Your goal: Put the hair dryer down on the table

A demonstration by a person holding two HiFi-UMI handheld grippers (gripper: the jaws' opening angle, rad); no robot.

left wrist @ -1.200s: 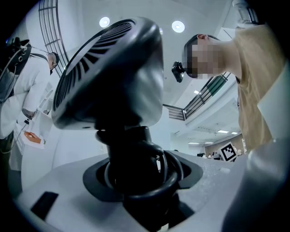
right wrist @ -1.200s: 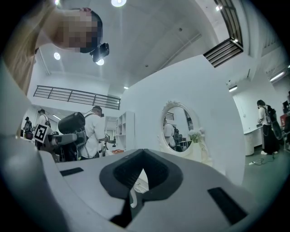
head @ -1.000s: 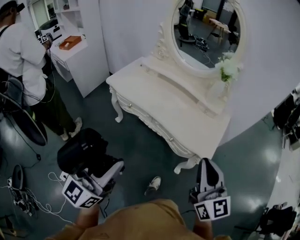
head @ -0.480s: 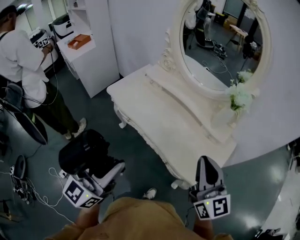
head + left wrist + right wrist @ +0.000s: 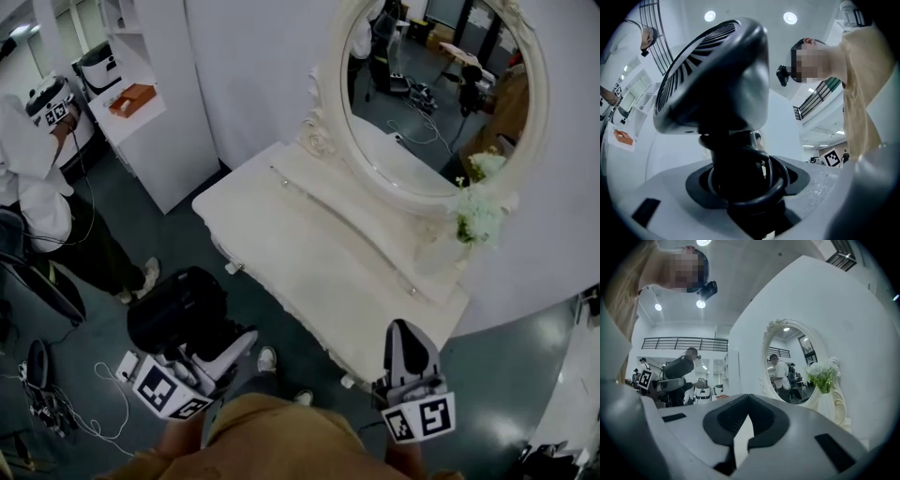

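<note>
Carry step. My left tongs [image 5: 211, 352] are clamped part-open on the hair dryer [image 5: 176, 309] handle, above the floor, short of the table [image 5: 309, 272]. Right tongs [image 5: 410, 345] are closed and empty. Next: reach over the table, lower, release.

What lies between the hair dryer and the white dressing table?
Only a strip of bare dark floor, seen in the head view; the hair dryer is not yet over the table.
</note>
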